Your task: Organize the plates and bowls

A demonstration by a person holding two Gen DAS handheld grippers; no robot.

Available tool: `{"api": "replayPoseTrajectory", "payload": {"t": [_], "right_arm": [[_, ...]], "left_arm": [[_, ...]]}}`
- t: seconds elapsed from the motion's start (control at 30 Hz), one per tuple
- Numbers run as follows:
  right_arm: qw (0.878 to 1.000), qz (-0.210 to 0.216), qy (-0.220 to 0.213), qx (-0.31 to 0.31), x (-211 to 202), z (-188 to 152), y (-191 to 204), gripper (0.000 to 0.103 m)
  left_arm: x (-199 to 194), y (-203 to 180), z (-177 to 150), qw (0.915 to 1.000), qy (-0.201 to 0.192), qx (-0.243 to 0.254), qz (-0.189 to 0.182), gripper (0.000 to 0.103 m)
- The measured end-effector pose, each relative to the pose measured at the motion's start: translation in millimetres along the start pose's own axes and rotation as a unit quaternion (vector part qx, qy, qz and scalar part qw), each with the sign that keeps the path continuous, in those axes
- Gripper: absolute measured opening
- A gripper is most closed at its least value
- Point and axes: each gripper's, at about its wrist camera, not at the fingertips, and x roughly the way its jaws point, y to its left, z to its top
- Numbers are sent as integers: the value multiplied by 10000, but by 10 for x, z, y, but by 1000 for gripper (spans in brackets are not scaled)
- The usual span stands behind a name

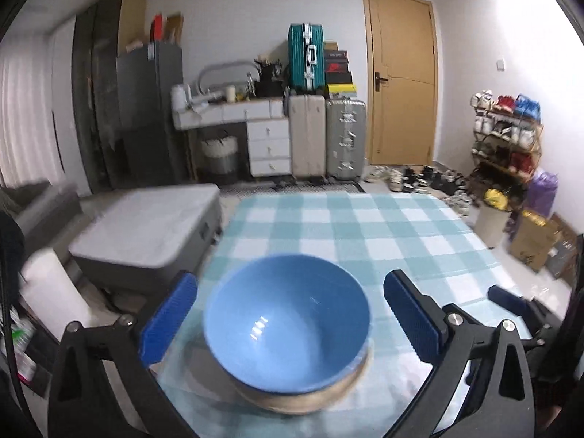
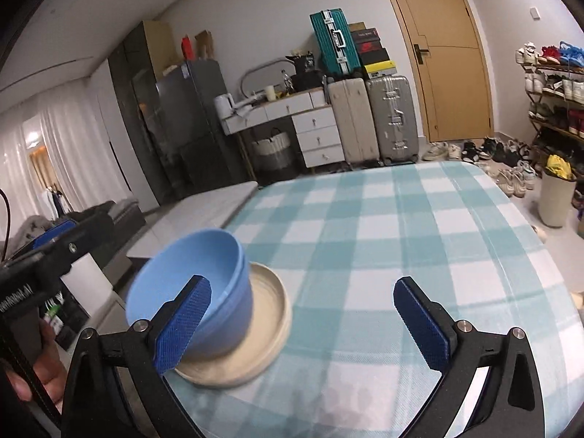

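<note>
Closest to me, the left gripper (image 1: 288,319) stands with its blue pads spread wide, one on each side of the blue bowls (image 1: 286,323) and clear of them; nothing is clamped. The bowls, two nested as the right wrist view shows by the doubled rim, sit in the beige plate (image 2: 262,325). That stack is at the near left corner of the checked tablecloth (image 1: 365,226), close to the cloth's left edge, with the drop to the floor just beside it.

My right gripper (image 2: 303,323) is also wide apart and empty. Its left pad (image 2: 182,325) overlaps the bowl's side in my view, but I cannot tell whether it touches. Its right pad hangs over bare cloth. At the left border of that view I see the other gripper's black frame and the person's hand (image 2: 43,368) gripping it.

To the right of the stack and beyond it the cloth runs open all the way to the far edge, so there is wide room there. Left of the table, lower, lies a grey flat-topped unit (image 1: 146,233). Farther back stand white drawers (image 1: 268,146), two upright suitcases (image 1: 328,135) with a teal suitcase (image 1: 306,56) above, a wooden door (image 1: 401,80), and a shoe rack (image 1: 507,135) on the right with shoes scattered on the floor.
</note>
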Motion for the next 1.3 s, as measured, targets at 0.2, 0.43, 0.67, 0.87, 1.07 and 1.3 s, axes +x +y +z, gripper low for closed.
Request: {"api": "replayPoseTrajectory", "payload": {"t": [0.2,0.43,0.67,0.87,1.07,1.3], "right_arm": [[9992,-288,-69,-255,-52,-36,62,102],[9985,-233,9,-500,-49,-44,163,102],[9977,-379,-68,-556,-107,-54,206,102],[9976,-360,-84,-590,-144,-99,193,102],[9977,-423,-39,-527,-148,-129,139,102],[9977,-525,-60,-430,-152,-143,2,102]], "left_arm": [[17,-29,-125,9998,92,-175,-58,103],[26,-88,-189,9997,202,-135,-100,103],[40,-112,-202,9990,287,-129,-314,103],[8,-172,-211,9991,232,-31,-358,103],[-82,-204,-193,9982,-2,45,-590,103],[-105,-260,-154,9985,-263,45,-482,103]]}}
